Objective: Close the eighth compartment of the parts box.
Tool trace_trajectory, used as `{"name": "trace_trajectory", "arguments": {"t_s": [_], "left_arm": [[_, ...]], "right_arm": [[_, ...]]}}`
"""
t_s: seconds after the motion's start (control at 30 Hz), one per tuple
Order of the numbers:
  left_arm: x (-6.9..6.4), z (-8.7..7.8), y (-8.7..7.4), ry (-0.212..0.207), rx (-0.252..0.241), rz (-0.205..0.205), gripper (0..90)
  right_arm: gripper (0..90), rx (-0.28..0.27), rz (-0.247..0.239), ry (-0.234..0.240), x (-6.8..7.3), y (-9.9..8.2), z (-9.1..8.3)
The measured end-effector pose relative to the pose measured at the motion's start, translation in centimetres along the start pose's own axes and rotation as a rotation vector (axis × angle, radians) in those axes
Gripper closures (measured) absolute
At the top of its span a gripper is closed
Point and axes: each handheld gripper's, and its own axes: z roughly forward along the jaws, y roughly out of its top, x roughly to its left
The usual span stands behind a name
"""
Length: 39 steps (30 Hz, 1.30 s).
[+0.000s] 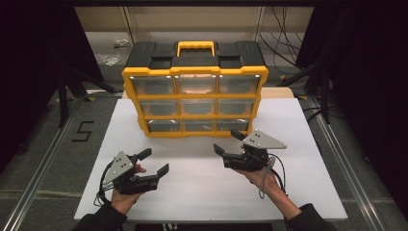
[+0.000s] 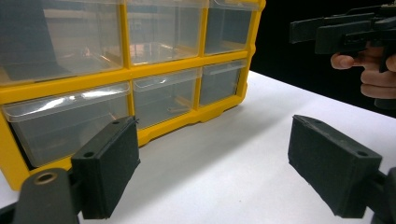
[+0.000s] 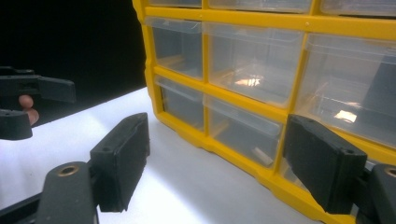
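Note:
A yellow and black drawer cabinet (image 1: 195, 96) with a yellow handle and clear plastic drawers stands upright at the back middle of the white tabletop (image 1: 202, 187). My left gripper (image 1: 155, 162) hovers in front of its left end, open, with nothing between its pads (image 2: 109, 168). My right gripper (image 1: 228, 142) is open close to the cabinet's lower right corner, its pads (image 3: 123, 161) empty too. The left gripper view faces the cabinet (image 2: 140, 74), and a small pale piece (image 2: 175, 109) lies in a bottom drawer. The right gripper view looks at the lower drawers (image 3: 243, 126).
A metal rail (image 1: 43, 168) runs along each side of the table. A "5" mark (image 1: 82, 131) is on the floor at the left. Dark stand legs (image 1: 65, 91) and cables (image 1: 284, 43) lie behind the table. Bare tabletop stretches between the hands.

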Motion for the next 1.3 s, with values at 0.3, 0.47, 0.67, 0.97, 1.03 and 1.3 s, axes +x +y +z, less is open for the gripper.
{"name": "trace_trajectory", "arguments": {"t_s": [0.3, 0.47, 0.67, 0.97, 1.03, 1.3], "left_arm": [[0.0, 0.0, 0.0, 0.0, -0.002, 0.001, 15.8], [0.0, 0.0, 0.0, 0.0, 0.001, 0.004, 15.8], [0.0, 0.0, 0.0, -0.001, 0.002, 0.004, 15.8], [-0.1, 0.0, 0.0, -0.003, 0.002, 0.006, 15.7], [-0.1, 0.0, 0.0, -0.003, 0.003, 0.007, 15.7], [-0.1, 0.0, 0.0, -0.003, 0.002, 0.008, 15.7]], "right_arm": [[22.8, -0.011, 0.001, -0.014, -0.1, -0.3, -0.9], [22.4, -0.013, 0.005, -0.025, -0.2, -0.6, -1.3], [22.1, -0.013, -0.001, -0.031, -0.1, -0.9, -1.7], [21.3, -0.023, -0.003, -0.034, 0.1, -1.2, -2.4], [21.1, -0.026, 0.002, -0.036, 0.1, -1.3, -2.6], [20.7, -0.027, 0.009, -0.049, 0.0, -1.8, -3.4]]}}
